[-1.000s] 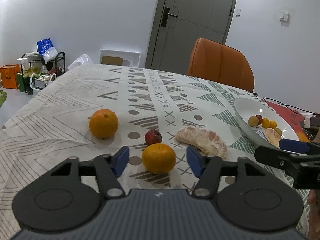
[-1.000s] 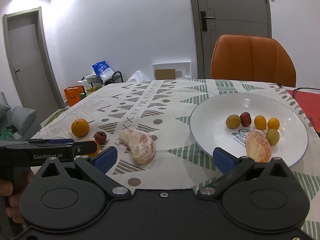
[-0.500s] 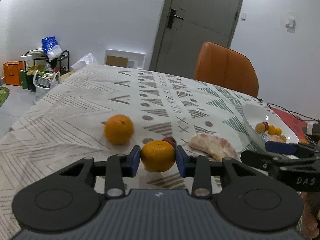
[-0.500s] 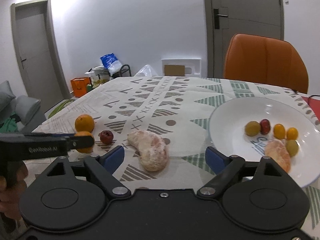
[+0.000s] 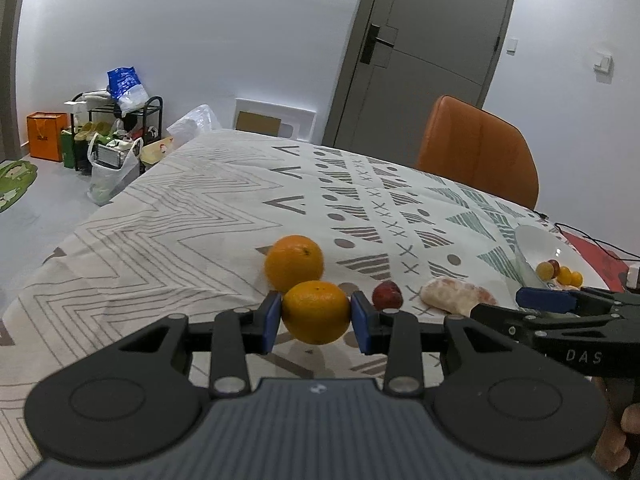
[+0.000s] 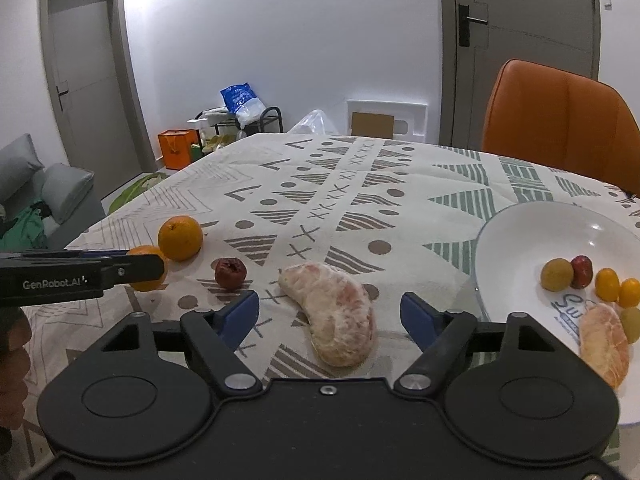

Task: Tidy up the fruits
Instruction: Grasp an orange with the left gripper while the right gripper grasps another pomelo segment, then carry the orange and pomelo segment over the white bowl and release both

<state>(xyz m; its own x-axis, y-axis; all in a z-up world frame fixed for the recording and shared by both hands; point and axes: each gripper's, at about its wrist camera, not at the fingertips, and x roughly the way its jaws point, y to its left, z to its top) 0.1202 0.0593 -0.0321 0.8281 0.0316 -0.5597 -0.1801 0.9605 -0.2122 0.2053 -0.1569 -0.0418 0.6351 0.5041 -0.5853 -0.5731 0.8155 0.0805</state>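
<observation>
While the round orange mandarin (image 5: 316, 312) sat clamped between the blue pads of the left gripper (image 5: 316, 318), the white ceramic plate (image 6: 532, 248) lay well to its right, past the dried red fruit (image 5: 387, 295) and the peeled pomelo wedge (image 6: 332, 314). That wedge lay between the wide-open, empty right gripper (image 6: 330, 314) fingers, long axis running roughly along them, near the plate's left rim.

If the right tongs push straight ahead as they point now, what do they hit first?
Most likely the peeled pomelo segment, lying on the tablecloth between the open right tongs. Beyond it the cloth looks free, though depth is hard to judge.
</observation>
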